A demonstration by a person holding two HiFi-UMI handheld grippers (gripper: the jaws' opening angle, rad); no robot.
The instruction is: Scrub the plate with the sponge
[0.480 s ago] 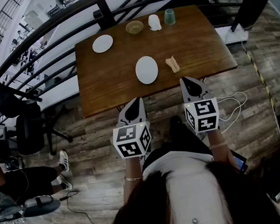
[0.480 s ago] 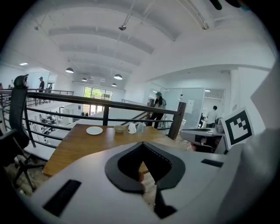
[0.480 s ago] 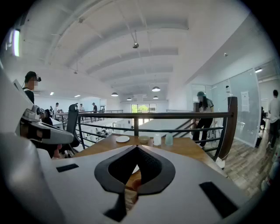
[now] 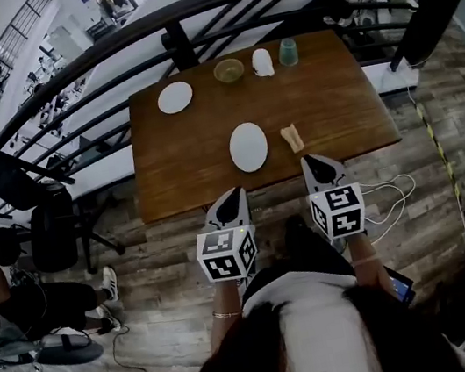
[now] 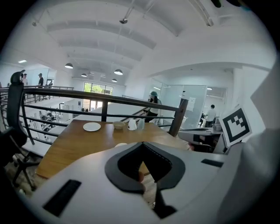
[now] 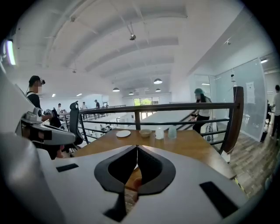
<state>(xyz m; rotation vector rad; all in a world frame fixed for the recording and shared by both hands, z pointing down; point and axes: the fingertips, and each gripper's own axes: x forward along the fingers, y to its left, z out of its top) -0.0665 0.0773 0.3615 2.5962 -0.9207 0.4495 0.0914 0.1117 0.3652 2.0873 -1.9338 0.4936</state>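
Plainly, the scrubbing has not begun. You are at the reach-in step, and both tools are short of the things they need.

Nearest you, the left claw (image 4: 232, 194) is pressed together with nothing between its tips; its own view shows the dark pads meeting on empty air. The right claw (image 4: 313, 160) is closed the same way and is also empty. In the head view both point forward and a little down, with their tips about level with the near edge of the worktop (image 4: 332, 92). Neither touches anything that I can see.

Just past that edge, the oval white plate (image 4: 248, 147) lies flat near the middle of the worktop. The sponge (image 4: 292, 135), a small tan piece, lies just beside the plate on its right and does not touch it. It sits almost straight ahead of the right claw.

I judge the next move calls for you to spread the right claw, carry it forward over the sponge and pinch it. The left claw will probably have to steady the plate, which looks likely to slide on the smooth wood.

At the far edge, well apart from all this, stand a small round plate (image 4: 175, 97), a bowl (image 4: 228, 70), a white cup (image 4: 261, 61) and a green cup (image 4: 287, 52).
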